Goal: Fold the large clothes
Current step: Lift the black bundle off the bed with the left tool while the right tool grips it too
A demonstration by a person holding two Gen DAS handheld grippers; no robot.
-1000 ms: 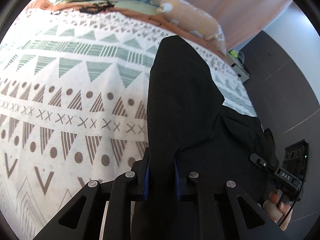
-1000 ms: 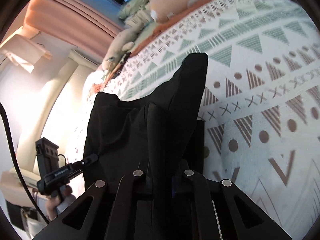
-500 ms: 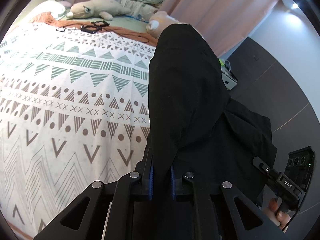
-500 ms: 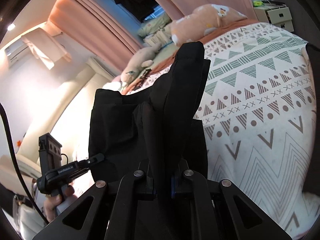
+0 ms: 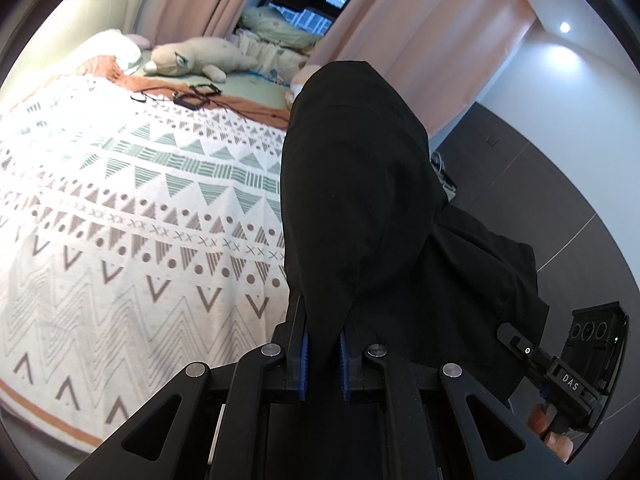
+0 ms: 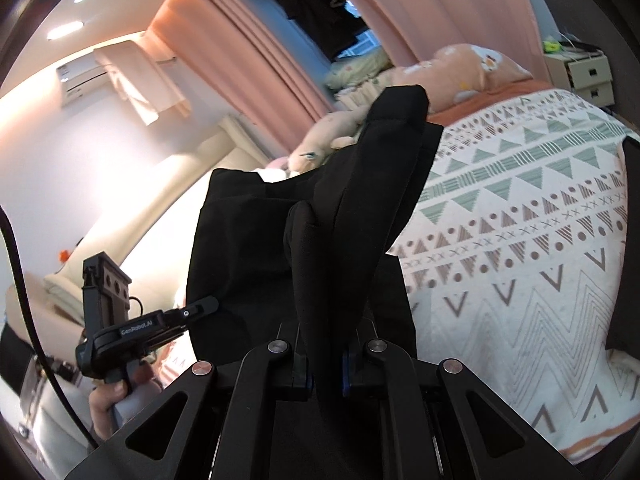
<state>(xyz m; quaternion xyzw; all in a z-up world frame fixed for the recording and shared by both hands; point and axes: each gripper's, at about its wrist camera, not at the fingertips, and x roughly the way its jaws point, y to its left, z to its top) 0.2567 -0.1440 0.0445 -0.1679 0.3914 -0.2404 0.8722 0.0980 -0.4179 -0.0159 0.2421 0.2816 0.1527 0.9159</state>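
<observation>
Two grippers: the left gripper (image 5: 323, 354) and the right gripper (image 6: 326, 364) each pinch a bunch of the black garment (image 5: 360, 200) between blue pads.
Garment place: it rises straight ahead of both grippers and hangs between them, off the bed (image 5: 120, 220).
Change: over the last second both views have tilted up from the patterned bedspread to the pink curtains (image 5: 420, 40); the cloth has been lifted.
Meaning: probably a shake-out or spread before laying it flat; no fold is made yet.
Beyond: plush toy (image 5: 192, 58) at the far end.
</observation>
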